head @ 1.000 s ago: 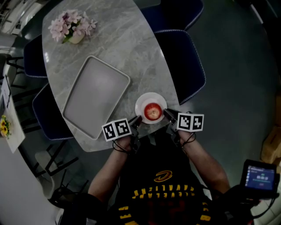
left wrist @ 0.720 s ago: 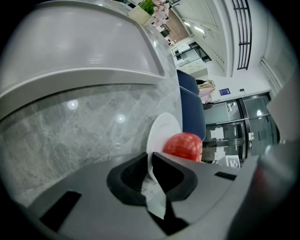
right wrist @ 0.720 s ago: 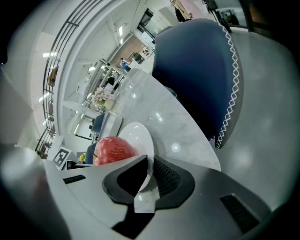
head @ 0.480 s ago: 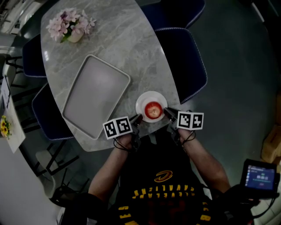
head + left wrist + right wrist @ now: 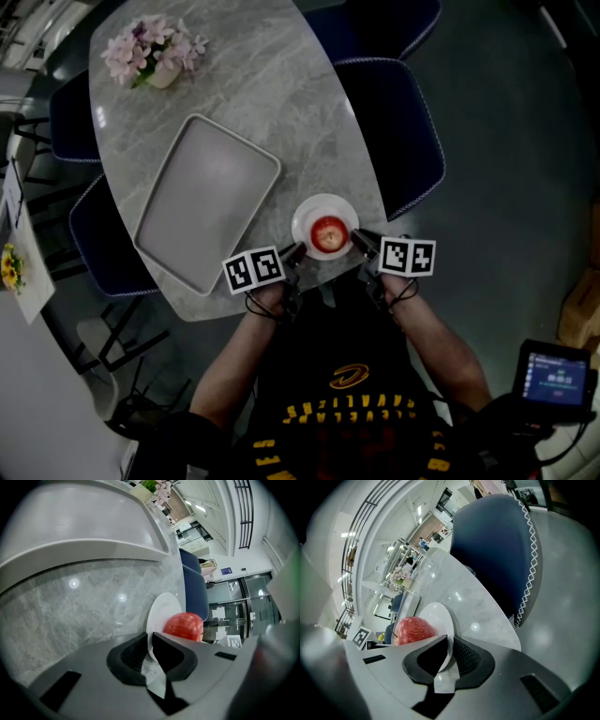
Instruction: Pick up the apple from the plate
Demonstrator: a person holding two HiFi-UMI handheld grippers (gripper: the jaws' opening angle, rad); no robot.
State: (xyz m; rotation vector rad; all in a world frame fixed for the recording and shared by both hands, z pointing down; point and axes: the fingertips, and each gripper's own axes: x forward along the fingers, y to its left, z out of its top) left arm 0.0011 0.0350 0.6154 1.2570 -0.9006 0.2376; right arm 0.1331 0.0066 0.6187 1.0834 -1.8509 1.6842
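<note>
A red apple (image 5: 328,233) lies on a small white plate (image 5: 310,210) near the marble table's front edge. My left gripper (image 5: 296,251) holds the plate's left rim, and my right gripper (image 5: 357,240) holds its right rim. In the left gripper view the plate's edge (image 5: 164,609) runs between the black pads of the left gripper (image 5: 150,648), with the apple (image 5: 183,625) just beyond. The right gripper view shows the same: the plate's rim (image 5: 439,615) is pinched by the right gripper (image 5: 451,653), and the apple (image 5: 414,630) sits to the left. Neither gripper touches the apple.
A large grey tray (image 5: 206,202) lies left of the plate on the table (image 5: 281,94). A pot of pink flowers (image 5: 150,52) stands at the far end. Dark blue chairs (image 5: 394,131) stand along the table's right side, with others on its left.
</note>
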